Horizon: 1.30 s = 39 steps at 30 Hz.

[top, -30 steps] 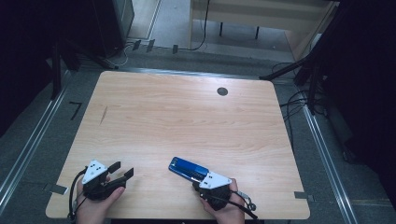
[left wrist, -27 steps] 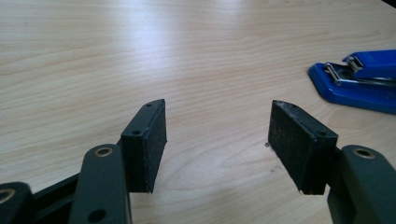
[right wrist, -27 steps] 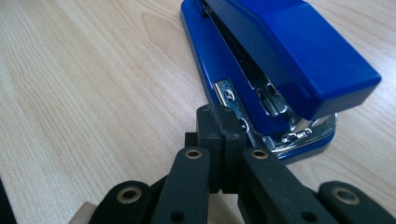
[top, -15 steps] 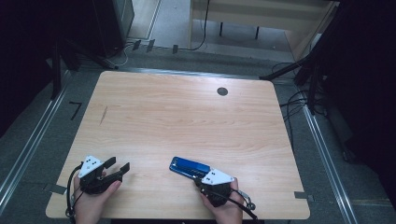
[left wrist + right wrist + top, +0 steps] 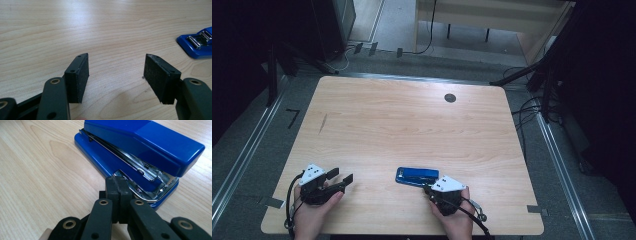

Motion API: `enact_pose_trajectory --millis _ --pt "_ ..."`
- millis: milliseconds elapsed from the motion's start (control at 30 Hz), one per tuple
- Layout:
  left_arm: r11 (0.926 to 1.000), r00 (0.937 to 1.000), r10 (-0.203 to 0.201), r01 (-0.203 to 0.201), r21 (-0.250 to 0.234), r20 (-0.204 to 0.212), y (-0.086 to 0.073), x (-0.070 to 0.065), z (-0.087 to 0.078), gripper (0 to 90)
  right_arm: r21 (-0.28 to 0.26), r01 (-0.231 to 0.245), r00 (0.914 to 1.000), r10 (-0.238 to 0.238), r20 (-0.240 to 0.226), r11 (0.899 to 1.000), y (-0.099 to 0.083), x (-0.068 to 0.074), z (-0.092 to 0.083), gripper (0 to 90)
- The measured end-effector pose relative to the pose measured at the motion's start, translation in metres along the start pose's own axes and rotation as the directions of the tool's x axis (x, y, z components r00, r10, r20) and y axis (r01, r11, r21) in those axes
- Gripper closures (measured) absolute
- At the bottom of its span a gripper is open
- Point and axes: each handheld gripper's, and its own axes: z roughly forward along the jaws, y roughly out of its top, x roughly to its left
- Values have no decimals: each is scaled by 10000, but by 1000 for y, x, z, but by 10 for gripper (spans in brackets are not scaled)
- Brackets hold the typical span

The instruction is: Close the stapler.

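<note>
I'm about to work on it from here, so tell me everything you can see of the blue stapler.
The blue stapler is glossy, plastic-looking, with a flat base, a hinged top arm and a shiny metal staple channel between them. It lies upright and flat on the wooden table, near the front edge, arm down but slightly gaping at the end facing the right tool. That tool's shut jaws sit at that end, at or against the base. The left tool stands open, well apart.

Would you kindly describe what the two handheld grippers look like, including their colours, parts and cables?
Both the left gripper and right gripper are black, each topped by a grey three-cornered plate and trailing a black cable. Their jaws are flat rectangular black pads on linkage arms with brass-coloured rivets.
</note>
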Motion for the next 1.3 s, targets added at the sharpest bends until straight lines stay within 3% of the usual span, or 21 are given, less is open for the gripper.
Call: enact_pose_trajectory --millis 167,467,1300 --pt "9998 9999 165 -165 111 40 0 -1 1 383 -2 -60 10000 60 33 10000 4 -2 4 900" --pt "9998 9999 101 -103 169 87 1 0 1 389 7 -143 9999 143 57 9999 11 -10 11 900" --pt "9996 9999 137 -139 237 85 1 -1 2 397 149 269 9995 -271 134 9995 30 2 32 900"
